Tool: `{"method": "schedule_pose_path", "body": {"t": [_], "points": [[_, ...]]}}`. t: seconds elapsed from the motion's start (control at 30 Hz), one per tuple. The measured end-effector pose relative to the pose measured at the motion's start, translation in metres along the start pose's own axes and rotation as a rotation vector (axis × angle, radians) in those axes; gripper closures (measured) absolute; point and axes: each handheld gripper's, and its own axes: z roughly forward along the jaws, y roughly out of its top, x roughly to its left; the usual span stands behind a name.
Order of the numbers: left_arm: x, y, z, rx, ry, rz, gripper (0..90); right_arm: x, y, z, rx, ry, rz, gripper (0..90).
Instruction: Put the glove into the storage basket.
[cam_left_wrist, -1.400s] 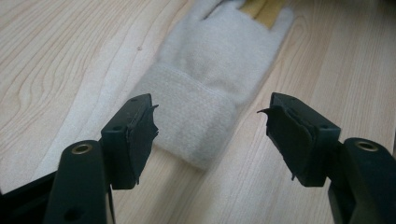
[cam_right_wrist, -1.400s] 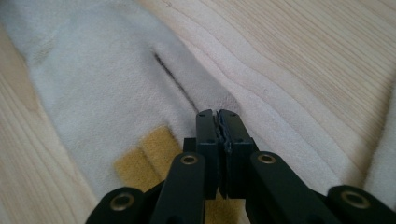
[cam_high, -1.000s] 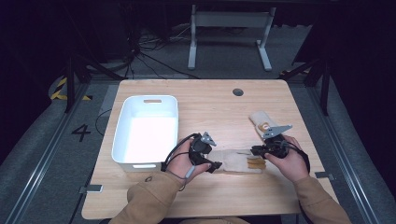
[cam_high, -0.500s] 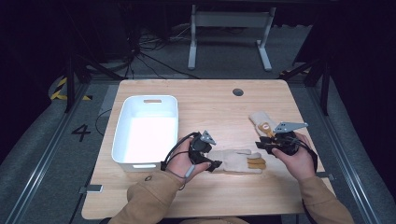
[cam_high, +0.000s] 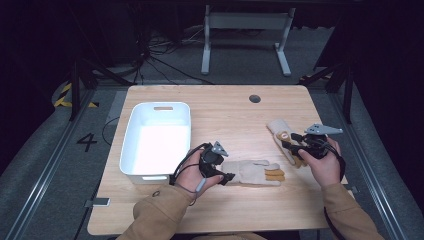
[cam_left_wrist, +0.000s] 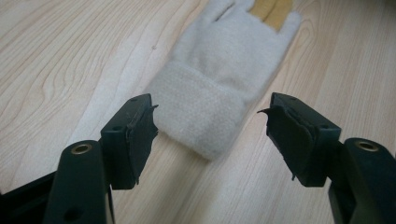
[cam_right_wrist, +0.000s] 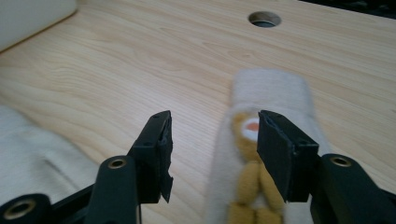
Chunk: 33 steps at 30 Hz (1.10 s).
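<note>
A cream glove (cam_high: 252, 172) with yellow fingertips lies flat near the table's front edge, cuff to the left. My left gripper (cam_high: 227, 176) stands open just short of that cuff (cam_left_wrist: 205, 116), jaws on either side of it and not touching. A second cream glove (cam_high: 280, 131) lies to the right, angled away. My right gripper (cam_high: 289, 141) hovers open over its yellow finger end (cam_right_wrist: 250, 186). Its jaws have just been opening, and nothing is pinched between them. In the right gripper view the first glove (cam_right_wrist: 28, 140) shows at the lower left.
A white bin (cam_high: 131, 150) stands on the left half of the wooden table (cam_high: 225, 115), close behind my left hand. A cable hole (cam_high: 255, 98) sits near the far edge. Table legs and cables lie on the floor beyond.
My right hand has moved right, away from the near glove's fingertips to the second glove, and its jaws have spread apart. The left hand has kept still.
</note>
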Motion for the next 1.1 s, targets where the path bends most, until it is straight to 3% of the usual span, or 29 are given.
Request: {"method": "schedule_pose_path", "body": {"t": [0.23, 0.73, 0.93, 1.1], "points": [[0.000, -0.006, -0.002, 0.004, 0.006, -0.017, 33.0, -0.023, -0.010, 0.014, 0.046, -0.045, 0.054, 41.9], [0.001, -0.009, 0.000, 0.017, 0.003, -0.027, 31.8, -0.028, -0.022, 0.032, 0.142, -0.069, 0.045, 40.3], [0.002, -0.009, 0.001, 0.020, 0.005, -0.028, 31.8, -0.027, -0.024, 0.036, 0.167, -0.070, 0.026, 42.8], [0.002, -0.009, 0.002, 0.022, 0.005, -0.031, 31.7, -0.026, -0.024, 0.036, 0.175, -0.064, 0.022, 55.2]]}}
